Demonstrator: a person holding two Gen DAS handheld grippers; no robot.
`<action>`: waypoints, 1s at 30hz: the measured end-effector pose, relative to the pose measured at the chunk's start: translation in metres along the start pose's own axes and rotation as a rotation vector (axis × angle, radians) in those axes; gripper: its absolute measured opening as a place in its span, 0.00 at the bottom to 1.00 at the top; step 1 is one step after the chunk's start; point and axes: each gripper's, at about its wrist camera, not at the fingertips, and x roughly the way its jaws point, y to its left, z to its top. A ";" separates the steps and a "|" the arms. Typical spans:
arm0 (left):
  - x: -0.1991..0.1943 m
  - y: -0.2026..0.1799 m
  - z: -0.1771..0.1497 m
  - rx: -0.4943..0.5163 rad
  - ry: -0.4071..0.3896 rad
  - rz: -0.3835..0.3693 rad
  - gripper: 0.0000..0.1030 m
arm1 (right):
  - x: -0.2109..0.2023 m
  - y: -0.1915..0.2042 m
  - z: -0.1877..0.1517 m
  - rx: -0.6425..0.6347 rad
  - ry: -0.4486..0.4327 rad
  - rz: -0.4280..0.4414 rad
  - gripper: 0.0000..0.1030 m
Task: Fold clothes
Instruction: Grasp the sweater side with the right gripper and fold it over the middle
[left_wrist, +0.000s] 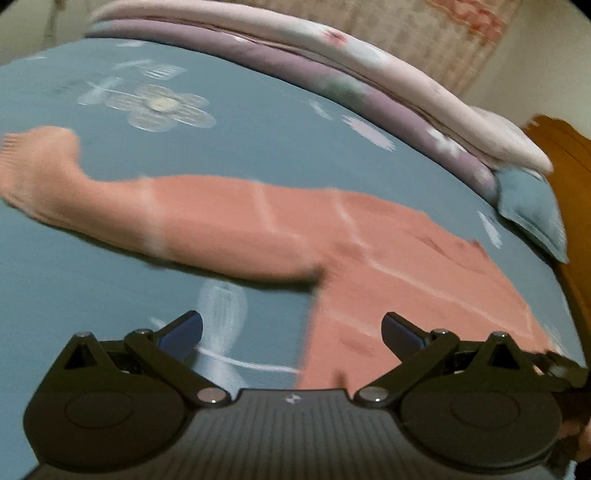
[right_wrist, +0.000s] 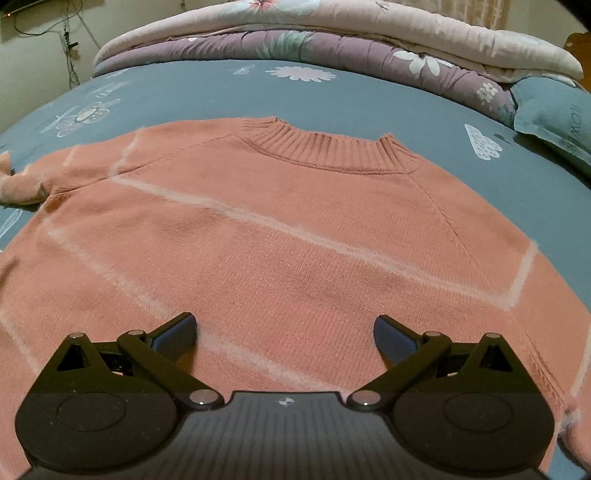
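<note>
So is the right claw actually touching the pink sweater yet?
Cannot tell. In the right wrist view the right claw is open with the sweater spread flat on the bed beneath it, but looking along the fingers neither a gap nor contact shows plainly.

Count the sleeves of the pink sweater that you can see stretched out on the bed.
1. The sleeve stretches out to the left of the sweater, flat on the bedsheet. The other sleeve is not clearly visible; it may be out of frame.
</note>
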 end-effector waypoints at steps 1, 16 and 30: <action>-0.003 0.007 0.004 -0.007 -0.007 0.010 0.99 | 0.000 0.001 0.001 0.001 0.002 -0.003 1.00; -0.011 0.027 0.045 0.018 -0.032 0.023 0.99 | -0.006 0.038 0.064 -0.101 -0.023 0.099 1.00; -0.023 0.062 0.077 0.233 -0.130 -0.034 0.99 | 0.036 0.190 0.170 -0.467 -0.081 0.423 0.87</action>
